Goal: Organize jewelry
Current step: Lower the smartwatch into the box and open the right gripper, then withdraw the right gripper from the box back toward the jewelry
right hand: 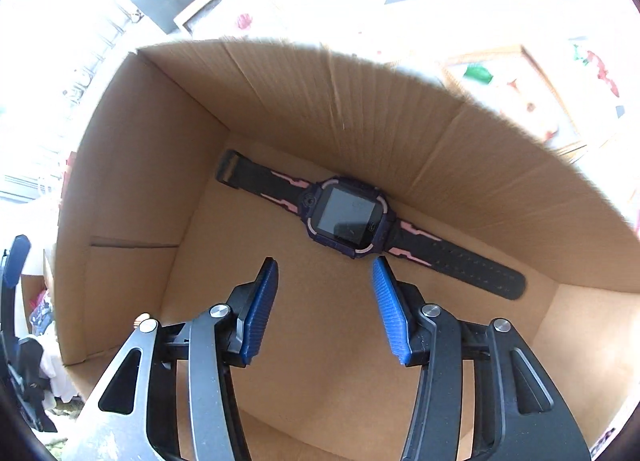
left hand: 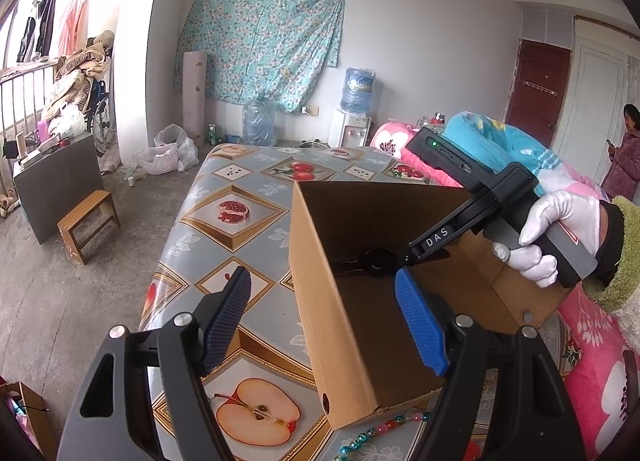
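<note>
Right gripper (right hand: 324,267) is hanging over the open cardboard box (right hand: 132,165), pointing steeply down, jaws apart with nothing between them. Its blue ribbed pads (right hand: 260,313) aren't touching anything. Just past the fingertips, toward 12 o'clock in the right wrist view, a kids' smartwatch (right hand: 346,217) lies flat on the box floor, screen up, close along the far wall. Dark purple case with pink trim, black strap with pink zigzag marks. The buckle end runs off toward 10 o'clock and the holed end toward 4 o'clock. So the watch is in the box and free of the gripper.

Left gripper (left hand: 322,285) is open wide too, and the near corner of the box sits between its two fingers. One pad (left hand: 418,321) is on the inside of the box wall, the other out over the table, and I can't see either actually pressing on the cardboard. From this side you can spot a white-gloved hand (left hand: 548,229) at about 3 o'clock holding the other gripper's handle above the box.

The box stands on a table with a fruit-print cover (left hand: 240,213) (pomegranates, a halved apple). A string of coloured beads (left hand: 384,427) lies on that cover right by the box's near bottom edge, around 6 o'clock in the left wrist view, outside the box.
</note>
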A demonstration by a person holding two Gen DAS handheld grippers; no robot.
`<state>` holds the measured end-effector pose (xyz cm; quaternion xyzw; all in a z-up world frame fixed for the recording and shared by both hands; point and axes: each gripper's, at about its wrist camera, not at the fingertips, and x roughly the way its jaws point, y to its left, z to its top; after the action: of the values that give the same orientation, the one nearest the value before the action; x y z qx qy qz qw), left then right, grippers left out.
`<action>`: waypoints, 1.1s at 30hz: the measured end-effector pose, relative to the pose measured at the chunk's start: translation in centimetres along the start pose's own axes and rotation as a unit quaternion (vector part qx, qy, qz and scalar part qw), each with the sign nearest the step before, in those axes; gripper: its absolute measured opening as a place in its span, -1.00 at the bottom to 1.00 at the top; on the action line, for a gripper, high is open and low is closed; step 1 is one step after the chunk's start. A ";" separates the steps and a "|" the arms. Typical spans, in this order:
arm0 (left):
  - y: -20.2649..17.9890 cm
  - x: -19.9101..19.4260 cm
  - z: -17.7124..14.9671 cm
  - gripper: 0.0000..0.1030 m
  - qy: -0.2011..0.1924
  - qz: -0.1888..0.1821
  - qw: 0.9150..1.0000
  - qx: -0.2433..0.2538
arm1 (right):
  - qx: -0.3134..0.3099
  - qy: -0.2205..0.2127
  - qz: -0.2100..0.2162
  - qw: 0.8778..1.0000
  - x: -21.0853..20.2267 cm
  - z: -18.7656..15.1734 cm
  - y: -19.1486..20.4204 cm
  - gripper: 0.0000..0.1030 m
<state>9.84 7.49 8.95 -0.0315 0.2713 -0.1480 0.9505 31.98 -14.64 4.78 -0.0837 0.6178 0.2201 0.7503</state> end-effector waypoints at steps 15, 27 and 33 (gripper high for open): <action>-1.5 -2.6 0.6 0.48 -0.016 0.011 1.000 0.011 | 0.020 -0.267 -0.037 0.963 -16.3 -9.5 3.4 0.39; -3.5 -5.4 0.8 0.51 -0.020 0.021 1.000 0.007 | 0.084 -0.449 -0.064 0.888 -15.8 -23.0 5.0 0.83; -5.6 -6.7 0.4 0.51 -0.016 0.021 0.999 0.019 | 0.146 -0.463 -0.058 0.872 -12.2 -28.1 4.7 0.83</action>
<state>3.17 4.17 13.45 -0.0100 0.2536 -0.1331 0.9580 3.25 -24.43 10.98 0.1028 0.2187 0.0974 0.9655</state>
